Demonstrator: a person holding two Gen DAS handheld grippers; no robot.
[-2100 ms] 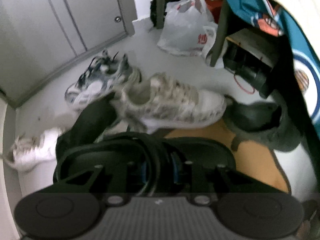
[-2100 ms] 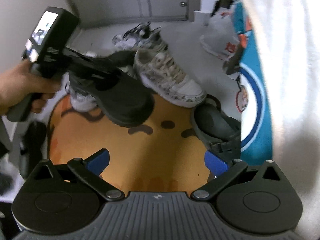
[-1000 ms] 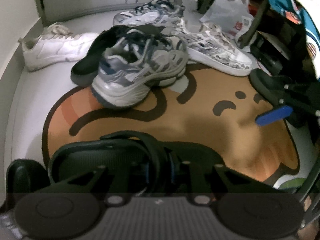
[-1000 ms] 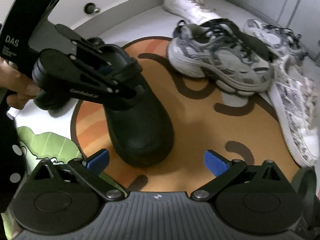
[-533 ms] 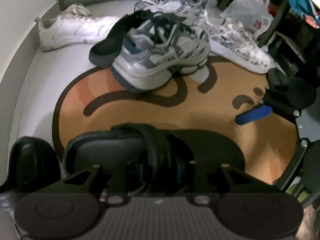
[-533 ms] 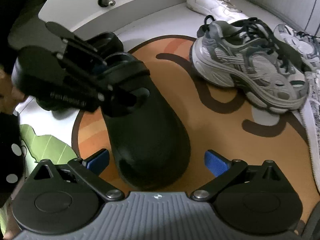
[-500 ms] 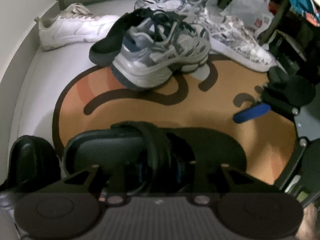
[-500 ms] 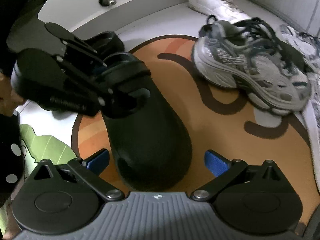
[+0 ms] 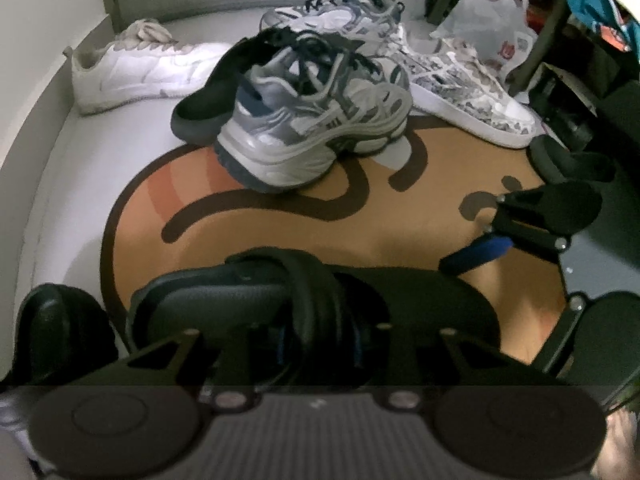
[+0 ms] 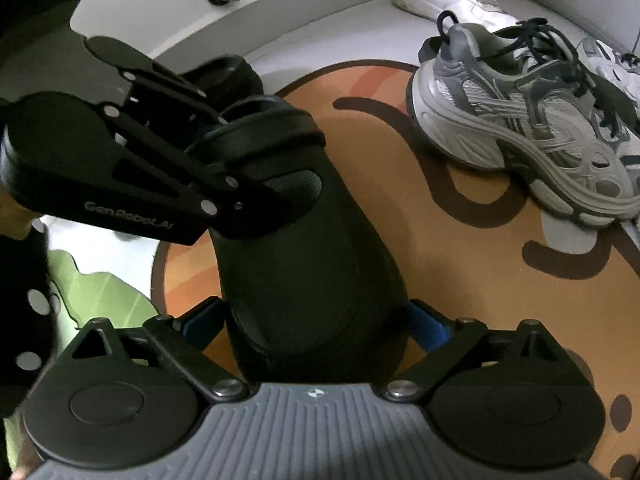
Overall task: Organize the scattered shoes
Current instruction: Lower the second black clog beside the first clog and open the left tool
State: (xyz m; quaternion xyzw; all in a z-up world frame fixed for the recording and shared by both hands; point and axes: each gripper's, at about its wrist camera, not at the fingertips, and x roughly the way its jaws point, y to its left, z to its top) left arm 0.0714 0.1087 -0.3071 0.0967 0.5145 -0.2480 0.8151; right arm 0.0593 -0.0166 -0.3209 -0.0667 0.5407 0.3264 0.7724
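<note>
My left gripper (image 9: 316, 340) is shut on the heel strap of a black clog (image 9: 420, 300) and holds it on the orange mat (image 9: 280, 224). In the right wrist view the same clog (image 10: 304, 264) points toward me, with the left gripper (image 10: 256, 196) clamped on its strap. My right gripper (image 10: 314, 320) is open, its blue-padded fingers either side of the clog's toe. A second black clog (image 10: 228, 76) lies just behind it. A grey running shoe (image 9: 316, 120) stands on the mat's far edge.
A white sneaker (image 9: 136, 68), a black slipper (image 9: 208, 96), another grey running shoe (image 9: 332, 16) and a patterned white sneaker (image 9: 464, 88) lie beyond the mat. A plastic bag (image 9: 492, 28) and a dark rack (image 9: 580, 80) stand at right. A green mat (image 10: 96, 300) lies at left.
The left gripper has carried the black clog across the mat toward the right gripper. The right gripper has moved in, so its open fingers now flank the clog's toe.
</note>
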